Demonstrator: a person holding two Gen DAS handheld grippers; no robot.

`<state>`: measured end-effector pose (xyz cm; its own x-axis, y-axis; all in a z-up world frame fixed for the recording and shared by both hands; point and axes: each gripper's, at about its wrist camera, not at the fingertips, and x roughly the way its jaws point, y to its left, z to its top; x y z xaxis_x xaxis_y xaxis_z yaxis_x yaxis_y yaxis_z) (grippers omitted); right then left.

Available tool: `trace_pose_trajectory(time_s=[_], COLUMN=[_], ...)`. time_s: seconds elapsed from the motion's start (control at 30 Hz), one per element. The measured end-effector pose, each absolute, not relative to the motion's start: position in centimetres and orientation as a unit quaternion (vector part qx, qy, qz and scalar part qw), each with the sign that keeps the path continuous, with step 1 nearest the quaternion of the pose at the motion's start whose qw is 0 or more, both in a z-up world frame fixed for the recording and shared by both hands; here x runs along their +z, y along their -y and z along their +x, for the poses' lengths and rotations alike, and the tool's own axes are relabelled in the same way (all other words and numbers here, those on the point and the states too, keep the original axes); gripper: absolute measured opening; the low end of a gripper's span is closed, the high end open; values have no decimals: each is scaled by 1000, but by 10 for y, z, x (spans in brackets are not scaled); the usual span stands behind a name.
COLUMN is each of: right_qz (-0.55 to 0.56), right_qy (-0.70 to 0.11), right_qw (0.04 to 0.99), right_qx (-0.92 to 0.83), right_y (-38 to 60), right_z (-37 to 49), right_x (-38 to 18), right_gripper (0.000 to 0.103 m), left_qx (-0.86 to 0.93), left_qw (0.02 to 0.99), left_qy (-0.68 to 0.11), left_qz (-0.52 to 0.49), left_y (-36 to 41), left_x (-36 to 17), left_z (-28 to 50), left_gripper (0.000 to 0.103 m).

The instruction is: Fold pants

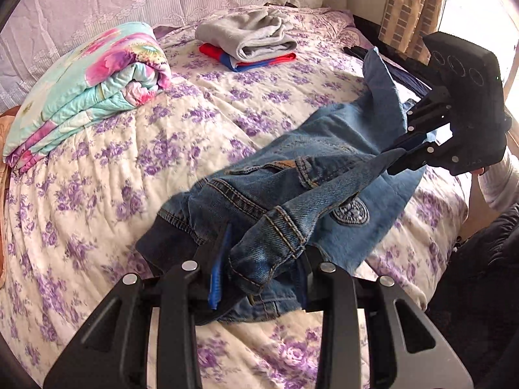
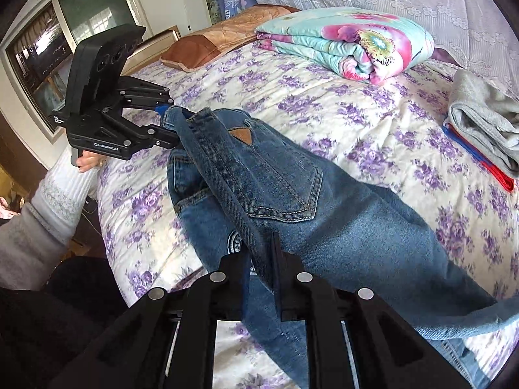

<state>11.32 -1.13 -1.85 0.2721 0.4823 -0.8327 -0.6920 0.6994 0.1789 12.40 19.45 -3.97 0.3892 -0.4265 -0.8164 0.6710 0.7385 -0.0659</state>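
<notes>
Pants (image 2: 285,194), over bedspread (image 1: 97,194), quilt (image 1: 90,81) nearby

The jeans (image 2: 275,194) hide their own far leg ends – in the right wrist view they run off the lower right edge, and the waistband corner disappears between the left gripper (image 1: 259,278) fingers

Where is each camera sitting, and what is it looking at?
Left wrist view: on the left gripper, looking down its fingers at the jeans it pinches; the right gripper and a sleeve show.
Right wrist view: on the right gripper, clamped on the jeans; the left gripper and a hand show.
Both share: jeans, floral quilt, grey folded clothes, bed.
</notes>
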Motion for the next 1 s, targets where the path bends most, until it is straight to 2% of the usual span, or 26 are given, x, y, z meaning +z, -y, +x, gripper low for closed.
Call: trace_pose_trajectory(time_s=[0.13, 0.23, 0.27, 0.37, 0.4, 0.57, 0.67, 0.73, 0.77, 0.83, 0.87, 0.97, 1.0], right_qz=[-89, -85, -83, -70, -67, -58, -52, -46, -44, -42, -41, -44, -49], right_qy=[-502, -523, -527, -526, -524, -513, -508, -505, -504, -501, -498, -497, -500], right_qw=[781, 775, 776, 784, 786, 794, 797, 798, 799, 799, 800, 799, 797], right_qx=[359, 344, 337, 323, 321, 321, 322, 324, 326, 329, 331, 335, 335], right_y=[10, 4, 2, 2, 3, 6, 8, 11, 12, 14, 15, 17, 16], right_z=[110, 108, 107, 105, 105, 100, 98, 98, 97, 95, 93, 90, 88], right_x=[-49, -79, -87, -95, -94, -95, -94, -92, -91, -90, -90, -92, -89], right_gripper=[12, 12, 13, 12, 13, 13, 13, 13, 13, 13, 13, 16, 20], left_qx=[-335, -353, -359, -389, -394, -306, -213, -193, -183, -112, -81, -54, -49], left_qw=[812, 808, 807, 808, 813, 864, 869, 854, 847, 852, 853, 860, 862], left_qy=[-456, -447, -442, -422, -412, -398, -445, -476, -490, -503, -508, -501, -499], left_qz=[144, 154, 158, 133, 119, 34, -38, -85, -96, -88, -88, -85, -73], left_y=[-194, -195, -196, -207, -215, -214, -186, -163, -153, -140, -138, -138, -135], left_x=[-65, -70, -70, -58, -51, -11, -11, -25, -34, -54, -65, -83, -83], left_z=[117, 106, 100, 79, 73, 65, 85, 94, 97, 97, 98, 91, 88], left_gripper=[33, 37, 43, 77, 77, 77, 76, 68, 52, 44, 35, 33, 33])
